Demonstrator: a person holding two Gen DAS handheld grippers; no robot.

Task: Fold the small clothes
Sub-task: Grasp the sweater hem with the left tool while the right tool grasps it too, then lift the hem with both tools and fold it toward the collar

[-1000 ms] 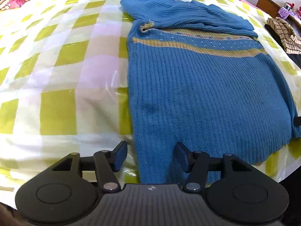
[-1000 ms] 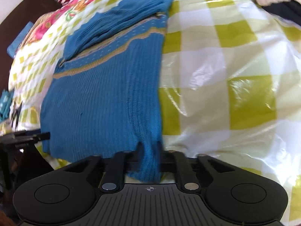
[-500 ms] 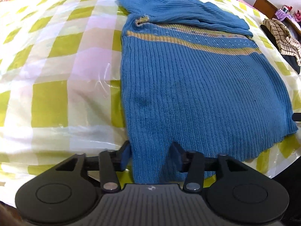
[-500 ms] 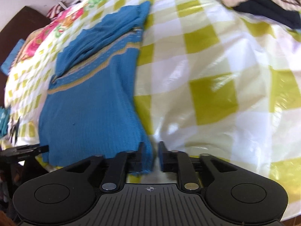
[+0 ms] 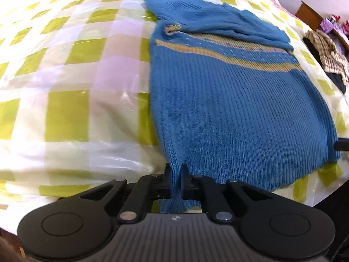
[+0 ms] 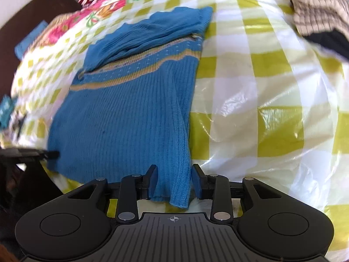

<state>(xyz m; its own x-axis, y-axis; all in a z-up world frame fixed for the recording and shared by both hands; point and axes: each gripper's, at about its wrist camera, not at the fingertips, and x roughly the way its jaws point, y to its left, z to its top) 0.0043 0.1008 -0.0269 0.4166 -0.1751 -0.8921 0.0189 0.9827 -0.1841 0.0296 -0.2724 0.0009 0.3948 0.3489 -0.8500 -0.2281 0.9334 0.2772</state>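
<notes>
A blue sweater (image 5: 235,109) with a yellow stripe lies flat on a bed covered by a green-and-white checked sheet (image 5: 65,113), its sleeves folded across the far end and its hem hanging toward the near edge. The left gripper (image 5: 176,172) has its fingers pinched tight on the near left corner of the hem, with knit bunched between the pads. The right gripper (image 6: 174,179) sits at the other near corner with its fingers spread apart; the hem lies between them, but nothing is clamped there. The step in hand looks like taking both hem corners so the bottom can be carried up over the chest. To do it well, the right fingers should close on the edge through both layers of knit, about as deep as the left side holds, so the lift stays even. Then both corners should rise together and travel straight toward the stripe, keeping the fabric taut between them so the fold line lands square. A pile of checked and dark clothes (image 5: 329,59) lies well apart at the far right.
</notes>
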